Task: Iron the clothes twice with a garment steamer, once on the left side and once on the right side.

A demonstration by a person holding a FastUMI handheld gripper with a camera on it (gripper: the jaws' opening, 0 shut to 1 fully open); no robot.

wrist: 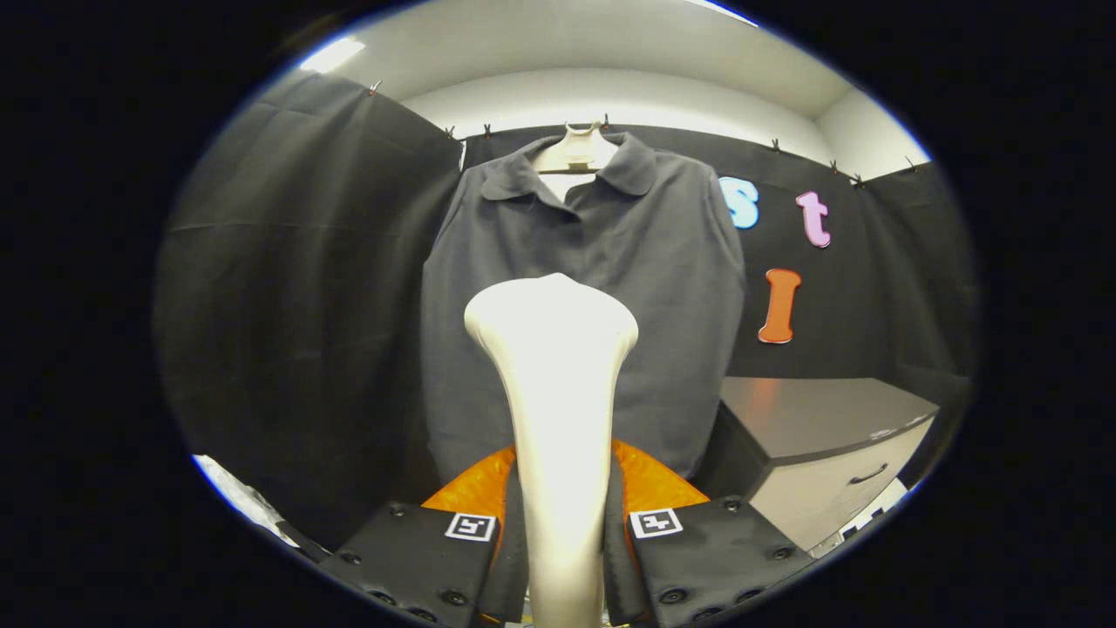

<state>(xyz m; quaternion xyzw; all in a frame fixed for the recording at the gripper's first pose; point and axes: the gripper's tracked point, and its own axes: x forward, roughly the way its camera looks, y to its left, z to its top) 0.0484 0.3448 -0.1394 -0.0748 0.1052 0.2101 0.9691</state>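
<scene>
— Two black fingers (514,541) of the claw (565,545) press the pale steamer (558,419) from either side, its handle clamped upright between them; where is its head?

— Its broad rounded head rises above the fingertips, straight ahead, and covers the middle of the shirt (584,296). Whether it touches the cloth cannot be told.

— And the shirt?

— One dark collared shirt hangs flat on a pale hanger (575,153) against the black wall (296,296), collar open at the top. Both side edges show: the left one falls beside the wall's fold, the right one runs down toward a grey cabinet (828,445).

— What room lies to either side?

— Bare shirt front spreads on both sides of the head, about as wide left as right. The hem ends just above an orange part (654,484) behind the fingers. The cabinet's near corner stands close to the shirt's lower right edge, a drawer handle on its front; left of the shirt, plain black cloth.
</scene>
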